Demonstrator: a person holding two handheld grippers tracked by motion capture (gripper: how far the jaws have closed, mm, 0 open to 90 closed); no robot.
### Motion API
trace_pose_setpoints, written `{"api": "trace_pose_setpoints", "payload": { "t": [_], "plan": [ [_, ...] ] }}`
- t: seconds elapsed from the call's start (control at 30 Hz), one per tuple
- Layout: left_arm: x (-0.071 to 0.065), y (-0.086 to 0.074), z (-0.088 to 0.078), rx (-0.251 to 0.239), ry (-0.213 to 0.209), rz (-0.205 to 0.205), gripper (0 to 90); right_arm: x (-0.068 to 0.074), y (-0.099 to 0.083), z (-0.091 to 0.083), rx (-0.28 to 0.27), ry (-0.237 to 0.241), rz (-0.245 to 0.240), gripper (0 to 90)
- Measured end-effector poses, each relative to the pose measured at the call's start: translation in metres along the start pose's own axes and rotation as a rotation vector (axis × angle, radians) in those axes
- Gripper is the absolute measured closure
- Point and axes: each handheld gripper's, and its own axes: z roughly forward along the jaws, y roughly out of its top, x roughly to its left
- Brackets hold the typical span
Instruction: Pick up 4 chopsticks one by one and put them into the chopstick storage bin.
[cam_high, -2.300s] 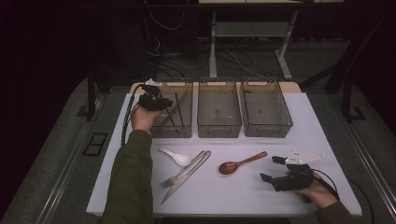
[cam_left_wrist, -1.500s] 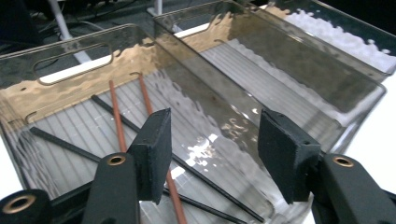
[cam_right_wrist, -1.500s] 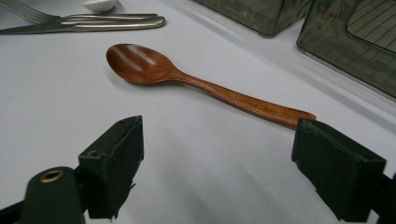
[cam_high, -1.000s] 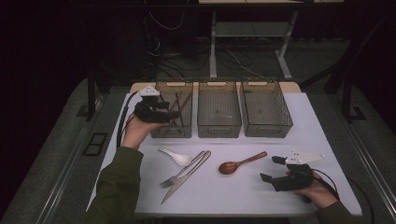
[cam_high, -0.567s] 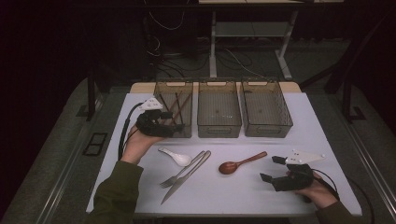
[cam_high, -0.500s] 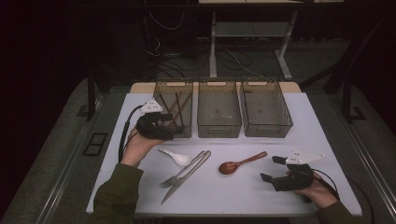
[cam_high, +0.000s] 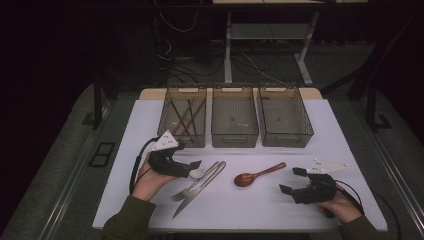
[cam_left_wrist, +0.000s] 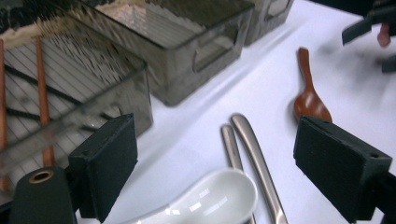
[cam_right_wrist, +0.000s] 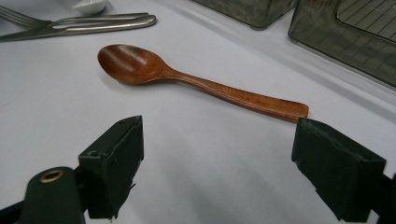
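White ceramic spoon lies on the table between the gaping, newly widened jaws of the left gripper. Chopsticks already binned; fork, knife and wooden spoon await, right gripper released.

A glossy white ceramic soup spoon lies beside a brushed-metal fork and knife with a satin sheen. The reddish-brown wooden spoon looks smooth and lightly polished. Three smoky translucent plastic bins have ribbed floors; the left one holds matt wooden chopsticks. The white tabletop is matt and smooth. Gripper pads look like coarse black foam.
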Motion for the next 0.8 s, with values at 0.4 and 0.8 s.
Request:
{"api": "trace_pose_setpoints", "payload": {
  "t": [0.4, 0.8],
  "plan": [
    [-0.014, -0.029, -0.005, 0.004, -0.038, -0.009, 8.1, 0.004, -0.001, 0.002, 0.015, -0.001, -0.028, 16.6],
    [-0.015, -0.048, -0.005, -0.006, -0.078, -0.01, 5.3, 0.002, 0.008, 0.001, 0.047, 0.009, -0.03, 12.1]
  ]
}}
